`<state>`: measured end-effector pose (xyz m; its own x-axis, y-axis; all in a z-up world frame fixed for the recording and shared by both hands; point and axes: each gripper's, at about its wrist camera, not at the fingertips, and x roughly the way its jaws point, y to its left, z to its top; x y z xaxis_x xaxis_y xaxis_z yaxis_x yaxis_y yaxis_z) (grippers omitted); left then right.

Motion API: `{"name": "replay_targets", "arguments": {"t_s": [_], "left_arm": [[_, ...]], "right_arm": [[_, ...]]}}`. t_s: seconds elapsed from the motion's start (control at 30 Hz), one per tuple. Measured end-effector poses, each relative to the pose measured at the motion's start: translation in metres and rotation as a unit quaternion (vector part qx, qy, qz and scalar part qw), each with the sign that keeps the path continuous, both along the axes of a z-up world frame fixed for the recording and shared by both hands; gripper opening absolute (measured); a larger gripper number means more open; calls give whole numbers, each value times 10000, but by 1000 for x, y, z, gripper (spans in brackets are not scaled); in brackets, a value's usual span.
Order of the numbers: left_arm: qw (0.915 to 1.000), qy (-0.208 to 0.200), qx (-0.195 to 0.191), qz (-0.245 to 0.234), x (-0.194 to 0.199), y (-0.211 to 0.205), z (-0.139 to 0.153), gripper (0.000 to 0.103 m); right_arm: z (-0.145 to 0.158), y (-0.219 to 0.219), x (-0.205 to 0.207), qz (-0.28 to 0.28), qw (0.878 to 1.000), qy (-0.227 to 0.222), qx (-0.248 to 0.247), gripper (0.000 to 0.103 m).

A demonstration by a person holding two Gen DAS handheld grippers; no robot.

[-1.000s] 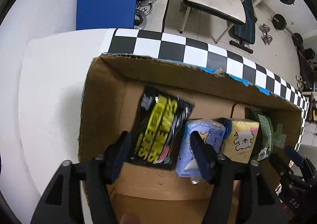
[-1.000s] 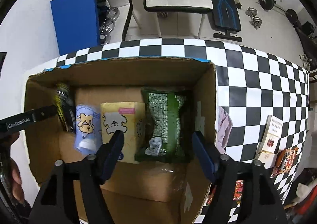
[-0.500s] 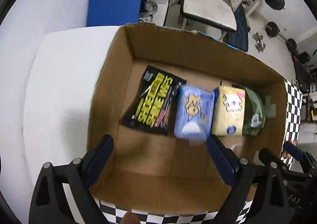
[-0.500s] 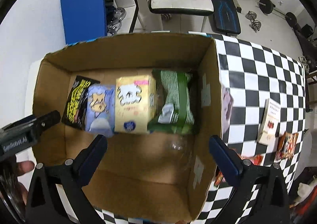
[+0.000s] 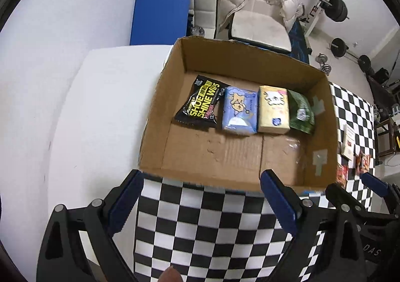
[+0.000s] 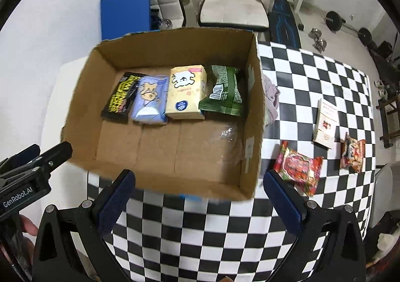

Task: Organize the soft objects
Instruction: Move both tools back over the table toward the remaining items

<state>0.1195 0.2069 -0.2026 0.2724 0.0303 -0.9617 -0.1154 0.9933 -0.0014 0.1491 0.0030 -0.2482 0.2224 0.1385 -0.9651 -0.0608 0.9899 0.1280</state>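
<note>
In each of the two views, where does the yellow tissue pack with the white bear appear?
Left wrist view: the yellow tissue pack is right of centre, third in the row inside the cardboard box.
Right wrist view: it is near centre, upper half.
Shared landmark: the green packet beside it, on its right.

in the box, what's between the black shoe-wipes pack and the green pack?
Two packs, side by side in the row: a blue pack next to the black pack, then a yellow pack against the green pack. Both wrist views show it.
</note>
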Motion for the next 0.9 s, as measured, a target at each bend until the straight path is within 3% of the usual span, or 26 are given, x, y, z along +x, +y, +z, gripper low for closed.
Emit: {"name": "replay_targets", "arguments": {"t_s": [0.4,0.53,0.7,0.9], "left_arm": [[9993,-350,-122,101,-33,-15,43,96],[9986,-520,34,-91,-30,-40,60,96],[9956,-657,67,-669,-8,-100,78,96],[9873,-666,226,-1423,29,-200,72,96]], "right_arm": [[51,-1,-41,143,9988,-398,246,103],[63,-16,-45,66,9978,-485,448,103],[76,-70,-47,-398,9959,-545,609,103],[72,-195,-45,-1696,9830,-447,551,103]]}}
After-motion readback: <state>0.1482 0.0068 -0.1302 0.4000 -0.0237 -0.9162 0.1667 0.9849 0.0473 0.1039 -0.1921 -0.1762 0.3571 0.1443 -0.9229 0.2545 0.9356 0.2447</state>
